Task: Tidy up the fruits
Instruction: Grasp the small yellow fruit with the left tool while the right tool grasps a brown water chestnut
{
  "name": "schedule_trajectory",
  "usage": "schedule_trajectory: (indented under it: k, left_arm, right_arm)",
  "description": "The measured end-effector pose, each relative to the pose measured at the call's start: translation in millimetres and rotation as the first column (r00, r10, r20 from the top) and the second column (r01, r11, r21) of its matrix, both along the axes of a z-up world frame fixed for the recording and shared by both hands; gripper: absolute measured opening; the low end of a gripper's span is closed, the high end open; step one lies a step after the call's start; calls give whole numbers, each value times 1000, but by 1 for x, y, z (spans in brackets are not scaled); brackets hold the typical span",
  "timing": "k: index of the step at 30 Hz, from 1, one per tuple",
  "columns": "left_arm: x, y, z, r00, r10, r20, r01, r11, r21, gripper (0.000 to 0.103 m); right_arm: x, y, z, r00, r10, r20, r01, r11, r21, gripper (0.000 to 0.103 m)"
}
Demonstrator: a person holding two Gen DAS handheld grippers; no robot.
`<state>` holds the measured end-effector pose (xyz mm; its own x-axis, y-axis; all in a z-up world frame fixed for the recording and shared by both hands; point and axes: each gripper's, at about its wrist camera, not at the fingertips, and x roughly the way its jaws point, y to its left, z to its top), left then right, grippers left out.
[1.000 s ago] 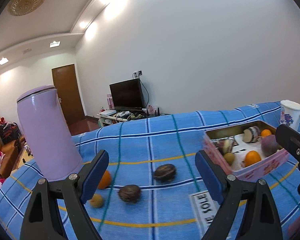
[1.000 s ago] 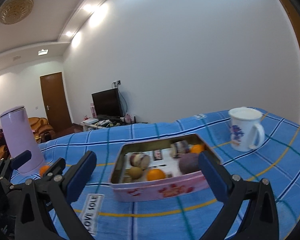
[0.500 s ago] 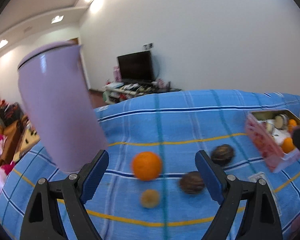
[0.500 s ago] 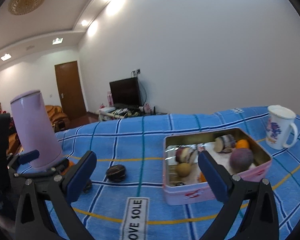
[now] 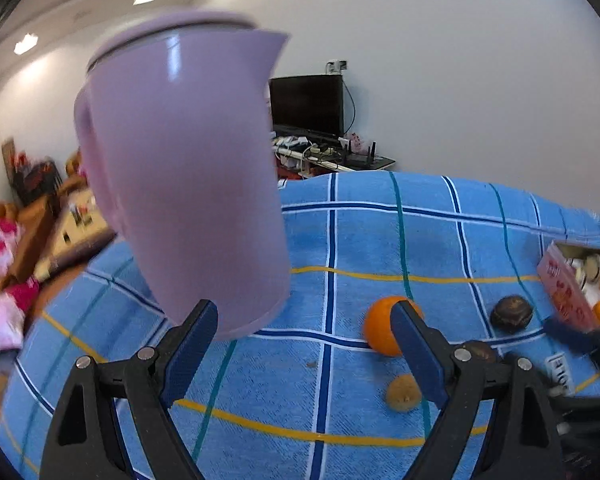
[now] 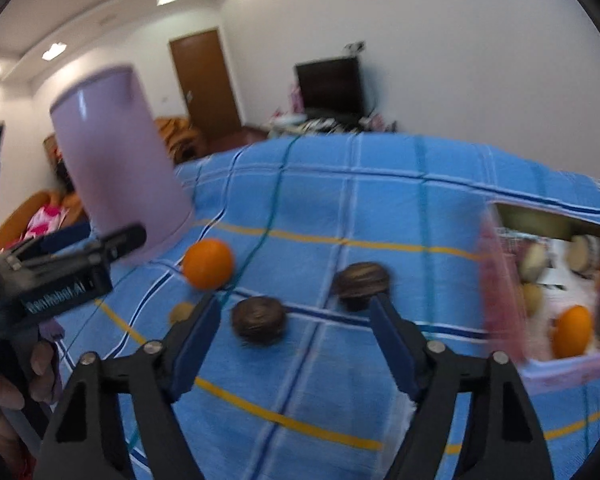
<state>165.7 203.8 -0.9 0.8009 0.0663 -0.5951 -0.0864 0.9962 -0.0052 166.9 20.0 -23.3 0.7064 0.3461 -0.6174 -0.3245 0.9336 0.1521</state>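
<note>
The left gripper (image 5: pixel 304 340) hangs spread and empty between the lilac kettle (image 5: pixel 184 168) and an orange (image 5: pixel 380 330). The right gripper (image 6: pixel 294 328) is closing, nothing gripped, around a dark round fruit (image 6: pixel 259 320); bare cloth (image 6: pixel 420 216) separates it from the pink tin (image 6: pixel 500 300) of fruit.

The left hand-held gripper (image 5: pixel 304 344) points forward and down, with its two blue fingers (image 5: pixel 190 346) spread wide apart and nothing between them. The right hand-held gripper (image 6: pixel 294 340) also tips down. Its jaws are closing, and they do not press on anything. From the right wrist view, a hand (image 6: pixel 8 380) holds the left gripper's handle at the left edge.
</note>
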Motion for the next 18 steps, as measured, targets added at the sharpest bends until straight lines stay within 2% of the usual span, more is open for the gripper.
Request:
schedule_trajectory:
  k: [2, 6, 9, 11, 12, 16, 18]
  left_arm:
    - [1, 3, -1, 1000, -18, -10, 18, 999, -31, 89]
    - [-1, -3, -1, 999, -40, -5, 40, 999, 6, 89]
    - [-1, -2, 1, 998, -57, -6, 57, 998, -13, 89]
    - [-2, 1, 1, 998, -62, -8, 62, 997, -35, 89]
    - [-2, 3, 1, 998, -64, -10, 64, 997, -47, 89]
    - [-3, 4, -1, 996, -87, -22, 85, 993, -81, 88]
    - [-3, -1, -2, 991, -133, -33, 130, 987, -95, 70]
  right_arm:
    - [11, 17, -6, 997, 50, -50, -51, 999, -16, 73]
    - [26, 37, -17, 993, 53, -110, -63, 994, -85, 65]
    - [36, 46, -29, 979, 69, -190, -95, 987, -133, 59]
    - [35, 50, -29, 980, 78, -182, -108, 981, -159, 54]
    - [33, 51, -29, 981, 78, -175, -108, 980, -168, 43]
    - [21, 43, -26, 984, 86, -155, -107, 985, -133, 42]
    - [12, 36, -22, 989, 84, -124, -99, 987, -125, 42]
